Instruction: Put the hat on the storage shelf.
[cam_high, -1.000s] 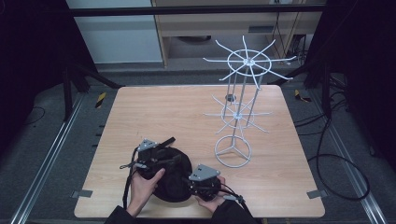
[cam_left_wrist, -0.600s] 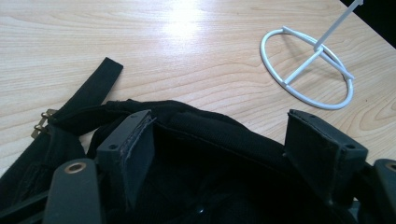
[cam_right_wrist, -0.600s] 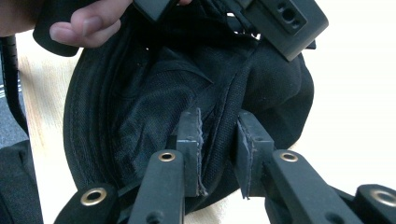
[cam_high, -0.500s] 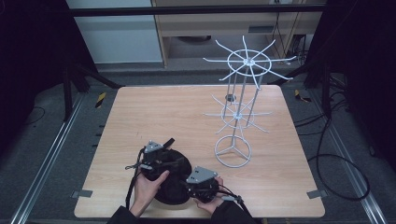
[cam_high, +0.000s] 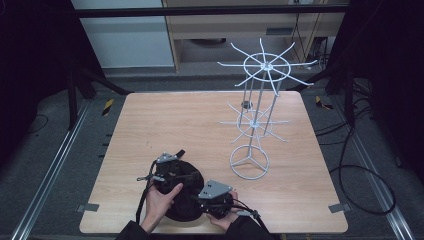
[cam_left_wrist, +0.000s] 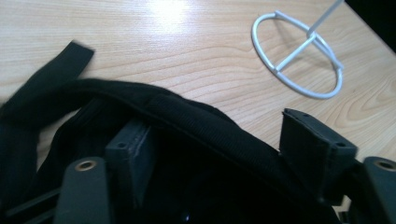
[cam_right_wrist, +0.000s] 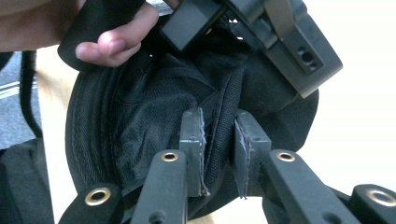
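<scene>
Black cap (cam_high: 182, 197) at the near edge of the wooden table (cam_high: 200, 120), left hand (cam_high: 161, 200) gripping the left gripper (cam_left_wrist: 224, 154), jaws spread across the cap's band, right gripper (cam_right_wrist: 219, 154) low beside it, 2 jaws pinching a fabric fold, white wire rack (cam_high: 257, 107) standing well apart

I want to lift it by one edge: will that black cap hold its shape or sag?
Probably sag: the black cap is soft fabric, and its rim folds between the right gripper jaws. Its loose strap lies limp on the table, so it likely dangles. It looks light.
</scene>
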